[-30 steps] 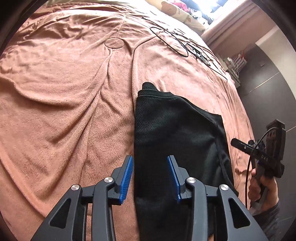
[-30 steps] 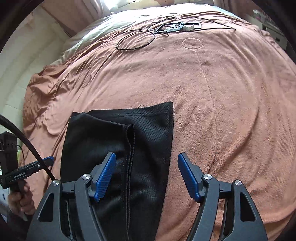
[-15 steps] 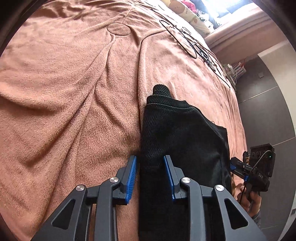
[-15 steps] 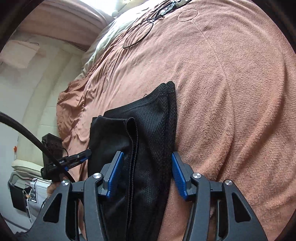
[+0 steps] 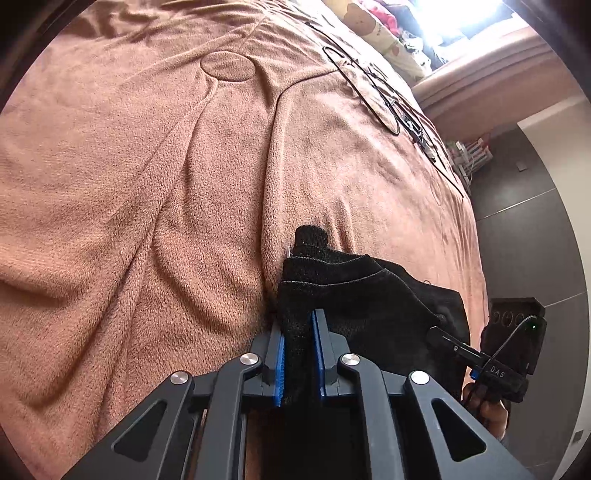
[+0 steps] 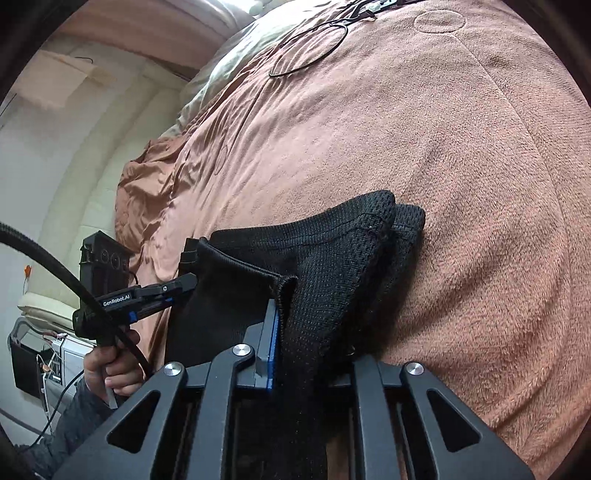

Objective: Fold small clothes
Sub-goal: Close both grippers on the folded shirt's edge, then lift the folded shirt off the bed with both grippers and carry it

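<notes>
A black mesh garment (image 5: 354,295), folded lengthwise, lies on a brown fleece blanket (image 5: 147,206). My left gripper (image 5: 298,332) is shut on the garment's near left edge, the cloth bunched between the blue pads. My right gripper (image 6: 310,325) is shut on the garment's (image 6: 332,258) near right edge; its right finger is hidden under the cloth. The pinched edges are lifted off the blanket. Each gripper shows in the other's view, the right one (image 5: 495,369) and the left one (image 6: 147,295), on opposite sides of the garment.
Black cables (image 5: 388,99) lie in loops at the far side of the bed, also seen from the right (image 6: 310,51). Pillows and clothes (image 5: 384,26) sit beyond them. The bed's edge drops to a dark floor (image 5: 524,229) on the right.
Both grippers came down onto the garment's near edges and closed on them. The pinched cloth has bunched up and risen off the blanket.
</notes>
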Demonstrator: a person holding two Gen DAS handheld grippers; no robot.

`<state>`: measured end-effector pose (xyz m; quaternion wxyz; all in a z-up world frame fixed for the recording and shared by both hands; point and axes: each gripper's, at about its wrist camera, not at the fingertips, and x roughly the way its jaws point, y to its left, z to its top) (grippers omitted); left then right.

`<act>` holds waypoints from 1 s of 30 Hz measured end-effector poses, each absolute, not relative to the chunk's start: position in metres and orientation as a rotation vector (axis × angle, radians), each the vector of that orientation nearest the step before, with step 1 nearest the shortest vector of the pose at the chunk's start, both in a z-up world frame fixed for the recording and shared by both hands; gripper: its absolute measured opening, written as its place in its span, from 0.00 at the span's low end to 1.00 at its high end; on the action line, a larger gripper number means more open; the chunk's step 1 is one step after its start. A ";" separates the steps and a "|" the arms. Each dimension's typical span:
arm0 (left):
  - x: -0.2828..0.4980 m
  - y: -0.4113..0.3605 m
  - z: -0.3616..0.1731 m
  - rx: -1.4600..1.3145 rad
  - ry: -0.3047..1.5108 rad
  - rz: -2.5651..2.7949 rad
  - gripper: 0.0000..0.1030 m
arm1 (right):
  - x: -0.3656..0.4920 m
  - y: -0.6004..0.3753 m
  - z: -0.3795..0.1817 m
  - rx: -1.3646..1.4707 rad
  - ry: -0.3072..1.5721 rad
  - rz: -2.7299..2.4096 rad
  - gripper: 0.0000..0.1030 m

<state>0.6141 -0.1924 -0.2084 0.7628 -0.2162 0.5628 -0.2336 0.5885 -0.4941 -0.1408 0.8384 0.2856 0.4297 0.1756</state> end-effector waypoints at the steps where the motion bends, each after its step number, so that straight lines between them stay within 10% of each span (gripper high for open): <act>1: 0.612 -0.192 -0.206 -0.468 1.217 -0.509 0.07 | 0.587 -0.493 -0.139 0.593 0.905 0.363 0.08; 30: 0.474 -0.162 -0.025 -0.553 0.960 -0.629 0.04 | 0.350 -0.410 0.039 0.337 0.658 0.295 0.06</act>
